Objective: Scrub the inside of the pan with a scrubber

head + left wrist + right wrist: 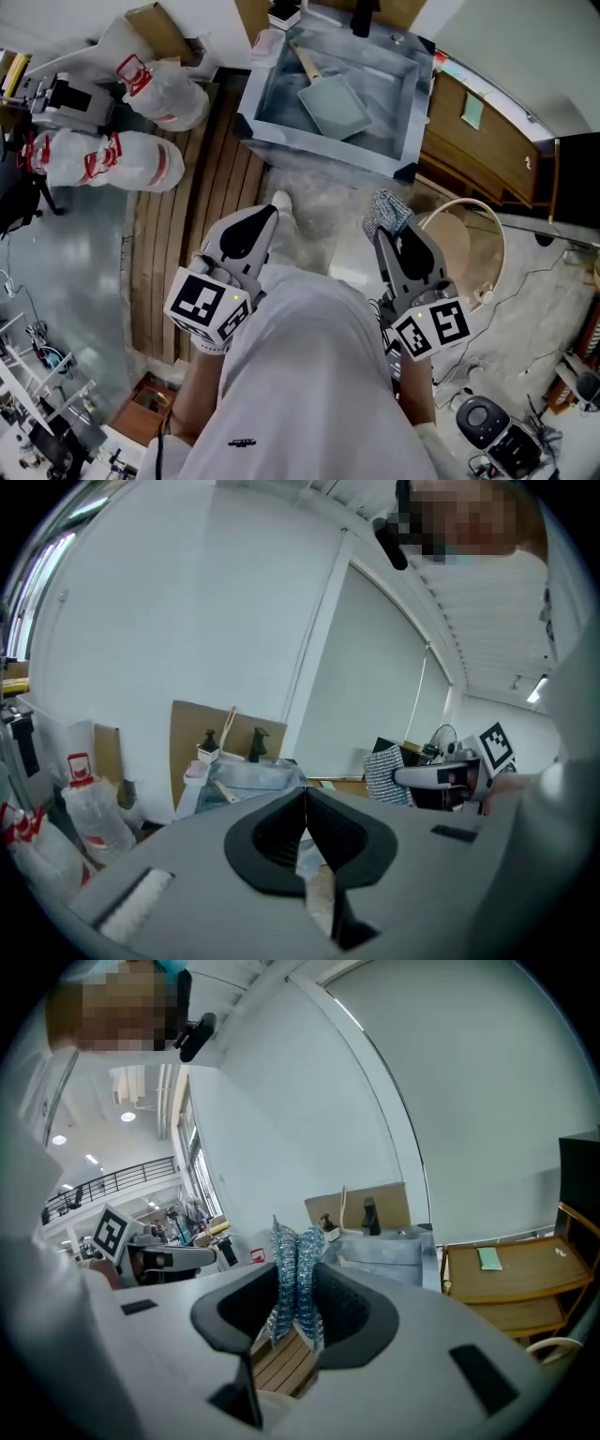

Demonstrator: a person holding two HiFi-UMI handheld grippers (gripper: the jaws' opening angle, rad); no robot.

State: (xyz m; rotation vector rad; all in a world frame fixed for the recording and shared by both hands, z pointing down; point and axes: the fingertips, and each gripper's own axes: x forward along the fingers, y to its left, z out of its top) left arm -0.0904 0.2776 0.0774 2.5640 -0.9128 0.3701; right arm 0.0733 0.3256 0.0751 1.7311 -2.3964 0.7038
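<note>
A square pale-green pan (333,105) with a wooden handle lies in the foil-lined sink (272,89) ahead of me. My right gripper (385,228) is shut on a blue-silver mesh scrubber (387,210), held well short of the sink; in the right gripper view the scrubber (295,1274) stands folded between the jaws of that gripper (298,1290). My left gripper (273,212) hangs beside it at the left, jaws together and empty. In the left gripper view the gripper (305,803) points toward the sink (246,774), where the pan's handle (223,791) shows.
White plastic bags (141,159) lie on the floor at the left. Wooden slats (202,202) run below the sink. A wooden shelf unit (483,136) stands at the right, with a round pale basket (469,246) by it. Cables and devices clutter the floor at the lower right.
</note>
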